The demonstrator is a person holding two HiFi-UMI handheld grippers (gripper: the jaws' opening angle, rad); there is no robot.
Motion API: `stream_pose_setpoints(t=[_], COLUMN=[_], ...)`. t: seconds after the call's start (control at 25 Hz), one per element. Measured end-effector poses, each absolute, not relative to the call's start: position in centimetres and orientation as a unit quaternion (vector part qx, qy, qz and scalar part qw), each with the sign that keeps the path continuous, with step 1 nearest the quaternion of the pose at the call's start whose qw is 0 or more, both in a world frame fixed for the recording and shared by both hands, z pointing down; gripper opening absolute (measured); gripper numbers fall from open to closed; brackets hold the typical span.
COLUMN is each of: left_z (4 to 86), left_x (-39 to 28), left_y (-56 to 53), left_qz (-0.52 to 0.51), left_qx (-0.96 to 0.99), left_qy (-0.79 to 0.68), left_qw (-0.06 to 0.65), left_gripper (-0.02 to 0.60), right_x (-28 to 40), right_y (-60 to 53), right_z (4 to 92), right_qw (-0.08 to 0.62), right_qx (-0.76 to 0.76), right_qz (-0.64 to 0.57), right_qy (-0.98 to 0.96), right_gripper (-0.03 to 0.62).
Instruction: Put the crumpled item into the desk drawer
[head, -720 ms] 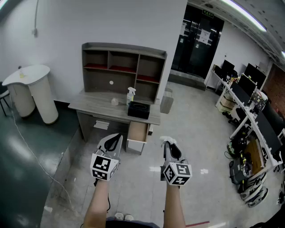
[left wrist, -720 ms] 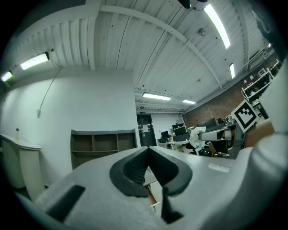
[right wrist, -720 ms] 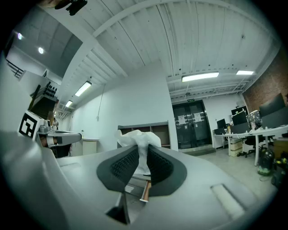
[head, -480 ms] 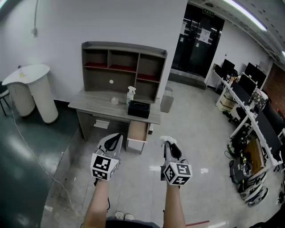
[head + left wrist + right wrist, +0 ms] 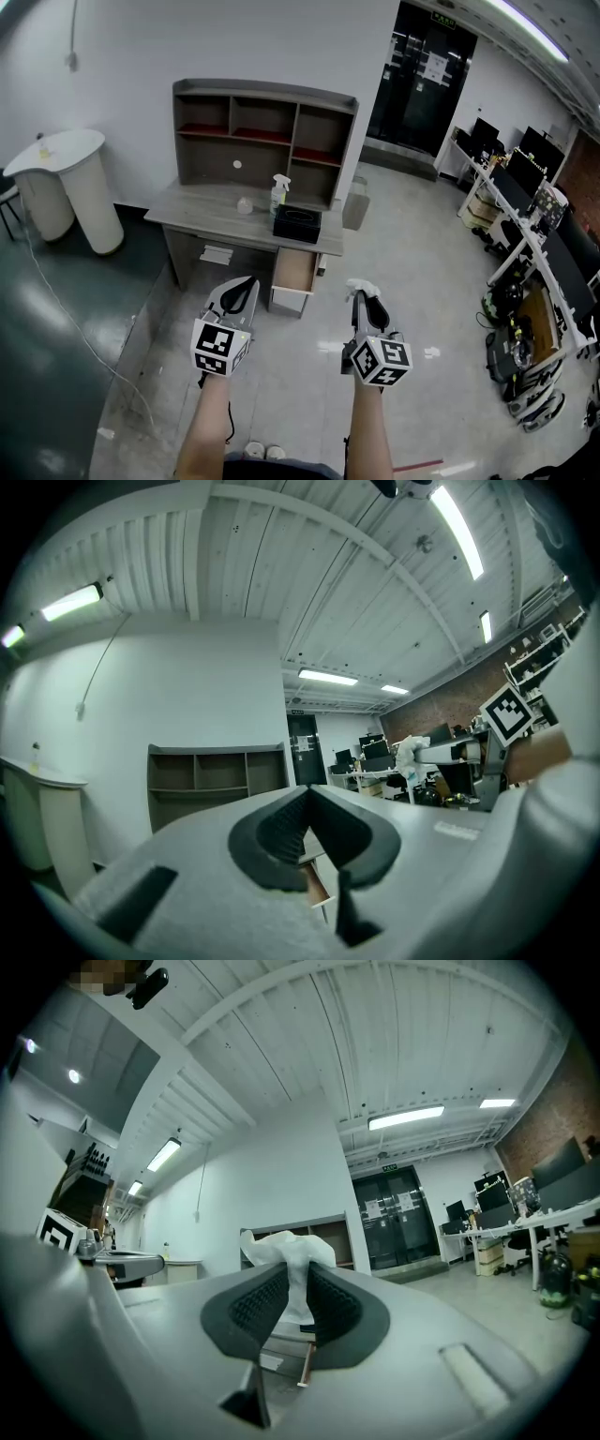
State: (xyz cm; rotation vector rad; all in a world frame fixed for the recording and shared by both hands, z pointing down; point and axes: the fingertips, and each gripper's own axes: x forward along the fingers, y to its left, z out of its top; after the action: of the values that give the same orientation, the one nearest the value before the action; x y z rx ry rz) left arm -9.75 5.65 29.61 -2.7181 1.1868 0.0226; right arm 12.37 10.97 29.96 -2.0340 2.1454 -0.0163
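Observation:
The crumpled item (image 5: 361, 287) is a white wad of paper, pinched between the jaws of my right gripper (image 5: 363, 294). In the right gripper view the wad (image 5: 284, 1252) sticks up above the pads. My left gripper (image 5: 244, 286) is held beside it at the same height, its jaws shut with nothing between them (image 5: 307, 797). Both hang above the floor, short of the grey desk (image 5: 202, 216). The desk drawer (image 5: 292, 272) stands pulled open under the desk's right end, between and beyond the two grippers.
On the desk are a spray bottle (image 5: 277, 192), a black box (image 5: 297, 223) and a small clear object (image 5: 246, 204), with a shelf hutch (image 5: 262, 127) behind. A white round stand (image 5: 70, 183) is at left, a bin (image 5: 354, 208) by the desk, and office desks (image 5: 525, 234) at right.
The view has shifted slightly: desk and grippers sit a little lower and to the right in the picture. The right gripper still holds the wad, and the left is still shut.

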Motion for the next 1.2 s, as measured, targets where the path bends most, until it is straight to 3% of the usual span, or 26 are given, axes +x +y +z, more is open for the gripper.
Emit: stream_pose_setpoints(t=[0.68,1.2], left_z=[32.0,34.8], left_x=[-11.9,-7.7], left_y=[-0.6,-14.8], left_qz=[0.009,-0.012], left_qx=[-0.913,-0.903], left_qy=[0.4,0.424], left_qw=[0.074,0.066], left_gripper=[0.005,0.005], right_x=[12.1,17.2], right_y=[5.8,-10.3], right_z=[32.1,33.8], right_qw=[0.088,0.088], right_qx=[-0.702,-0.687], right_qz=[-0.011,-0.017], right_qy=[0.707,0.721], right_gripper=[0.075,0.075])
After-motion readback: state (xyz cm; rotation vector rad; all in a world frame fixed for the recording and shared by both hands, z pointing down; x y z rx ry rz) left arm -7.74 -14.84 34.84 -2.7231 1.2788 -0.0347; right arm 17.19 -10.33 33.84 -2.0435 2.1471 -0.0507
